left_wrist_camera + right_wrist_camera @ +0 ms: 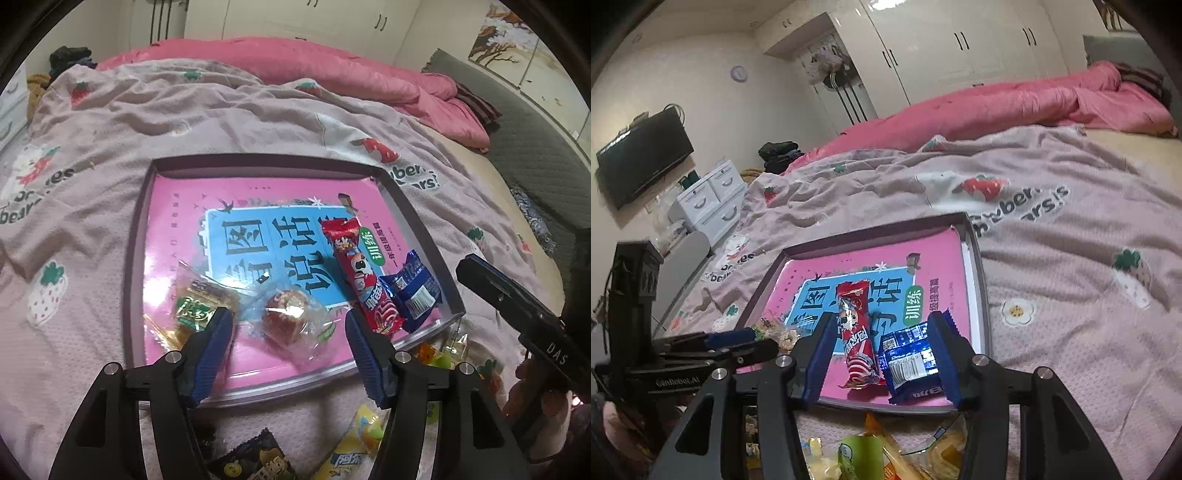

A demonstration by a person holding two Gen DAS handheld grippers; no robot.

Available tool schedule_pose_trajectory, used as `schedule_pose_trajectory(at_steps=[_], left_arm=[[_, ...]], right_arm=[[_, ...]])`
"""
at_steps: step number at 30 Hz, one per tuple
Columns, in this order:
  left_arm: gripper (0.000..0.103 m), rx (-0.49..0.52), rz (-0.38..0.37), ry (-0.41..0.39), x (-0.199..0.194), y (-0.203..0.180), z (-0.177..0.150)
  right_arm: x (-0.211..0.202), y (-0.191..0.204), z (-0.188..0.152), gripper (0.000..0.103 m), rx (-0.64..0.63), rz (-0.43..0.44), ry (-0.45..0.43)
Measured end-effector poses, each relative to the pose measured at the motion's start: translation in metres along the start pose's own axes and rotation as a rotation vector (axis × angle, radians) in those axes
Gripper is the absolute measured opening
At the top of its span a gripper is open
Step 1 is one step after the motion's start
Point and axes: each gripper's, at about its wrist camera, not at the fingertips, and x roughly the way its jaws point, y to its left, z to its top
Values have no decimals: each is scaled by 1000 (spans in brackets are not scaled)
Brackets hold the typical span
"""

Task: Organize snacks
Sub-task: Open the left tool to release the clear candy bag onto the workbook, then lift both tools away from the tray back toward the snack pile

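A shallow box (pixel 413 210) lined with a pink book lies on the bed. In it lie a yellow-green packet (pixel 197 306), a clear-wrapped red snack (pixel 290 317), a long red stick pack (pixel 360 273) and a blue packet (pixel 412 284). My left gripper (pixel 290 330) is open and empty, jaws either side of the red snack, above the box's near edge. My right gripper (pixel 884 354) is open and empty over the red stick pack (pixel 855 332) and blue packet (pixel 910 360). The box (pixel 979 280) fills the middle of the right wrist view.
Loose snacks lie on the blanket before the box: a black packet (pixel 255 461), yellow packets (pixel 356 443), green and yellow wrappers (pixel 860 454). The right gripper's body (pixel 517 306) is at the right; the left gripper (pixel 713 343) shows at left. A pink quilt (pixel 332 74) lies behind.
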Motion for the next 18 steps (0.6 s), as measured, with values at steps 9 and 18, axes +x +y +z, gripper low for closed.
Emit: schedule_pose_trajectory(at_steps=[9, 18], left_arm=[[70, 24, 11, -43, -26, -6, -2], [72, 68, 11, -69, -46, -15, -3]], right_arm=[[-26, 4, 6, 63, -11, 44, -65], [-42, -9, 8, 66, 49, 60, -88]])
